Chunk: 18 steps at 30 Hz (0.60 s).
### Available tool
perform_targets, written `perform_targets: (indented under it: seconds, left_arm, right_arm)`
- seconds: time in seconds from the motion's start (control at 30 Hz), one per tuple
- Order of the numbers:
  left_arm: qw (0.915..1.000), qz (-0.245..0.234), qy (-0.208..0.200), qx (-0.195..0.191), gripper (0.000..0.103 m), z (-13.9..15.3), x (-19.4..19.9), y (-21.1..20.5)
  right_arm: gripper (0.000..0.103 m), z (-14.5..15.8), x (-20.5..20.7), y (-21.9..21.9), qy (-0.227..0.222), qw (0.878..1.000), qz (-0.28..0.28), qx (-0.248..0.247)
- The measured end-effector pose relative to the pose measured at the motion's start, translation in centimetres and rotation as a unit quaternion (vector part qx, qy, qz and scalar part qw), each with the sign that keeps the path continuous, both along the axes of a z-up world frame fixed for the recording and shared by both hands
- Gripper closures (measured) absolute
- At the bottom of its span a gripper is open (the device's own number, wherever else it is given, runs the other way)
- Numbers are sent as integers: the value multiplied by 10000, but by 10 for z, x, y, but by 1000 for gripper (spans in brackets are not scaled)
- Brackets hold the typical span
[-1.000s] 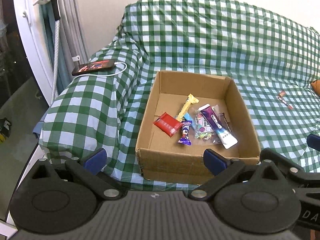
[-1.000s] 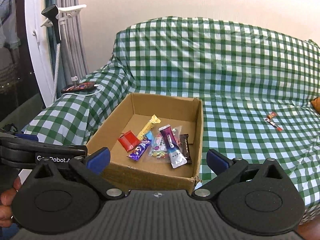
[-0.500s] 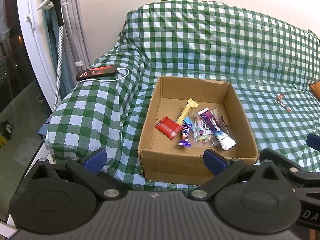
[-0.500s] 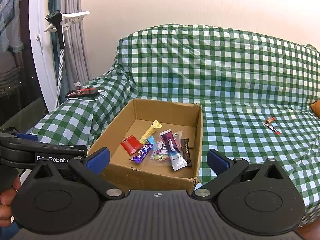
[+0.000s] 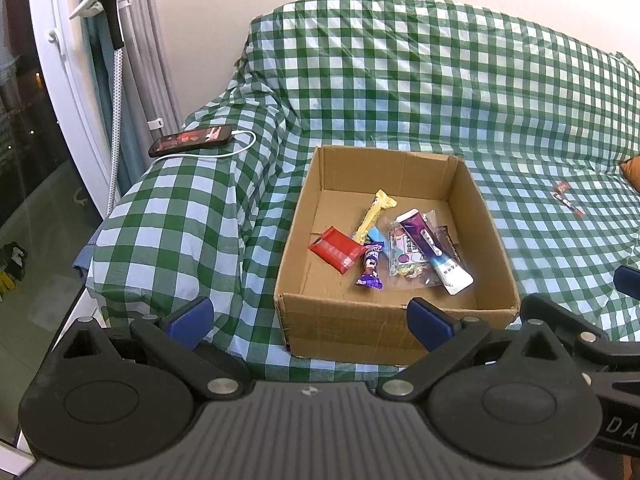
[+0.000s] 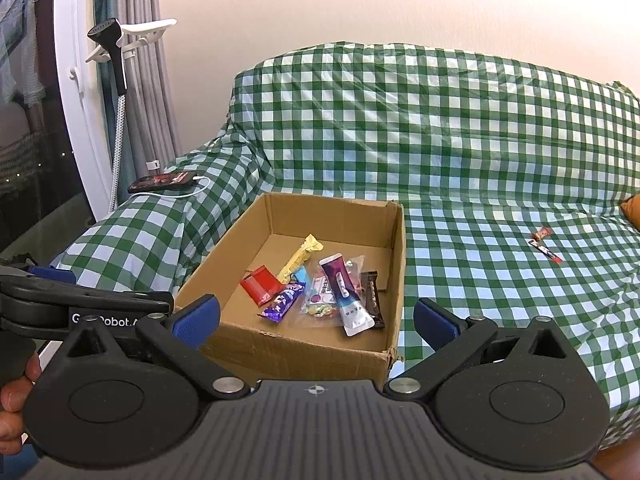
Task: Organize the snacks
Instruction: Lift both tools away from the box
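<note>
Both grippers have backed away from the open brown cardboard box [image 5: 394, 322], which now looks smaller. My left gripper [image 5: 310, 316] and right gripper [image 6: 316, 318] hover empty, jaws spread wide. Snack packets lie in the box; two small red wrappers [image 6: 544, 244] remain near the green checked sofa cover's [image 5: 400, 92] right edge.

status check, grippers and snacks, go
Left gripper open, empty. Right gripper open, empty. Cardboard box holds snacks; two wrappers loose on sofa. Nothing blocking.
</note>
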<state>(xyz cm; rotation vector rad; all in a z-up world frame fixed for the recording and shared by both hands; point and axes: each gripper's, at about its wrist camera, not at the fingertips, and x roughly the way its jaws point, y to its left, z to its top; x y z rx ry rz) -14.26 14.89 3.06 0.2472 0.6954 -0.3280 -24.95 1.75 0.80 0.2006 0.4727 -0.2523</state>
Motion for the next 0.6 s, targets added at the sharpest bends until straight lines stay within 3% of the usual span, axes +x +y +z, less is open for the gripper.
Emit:
perform_targets:
  seconds: [0.6]
  left_arm:
    - [9997, -59, 172, 189, 0, -12, 11, -12]
  right_arm:
    - [0, -10, 11, -10, 183, 9997, -29, 175]
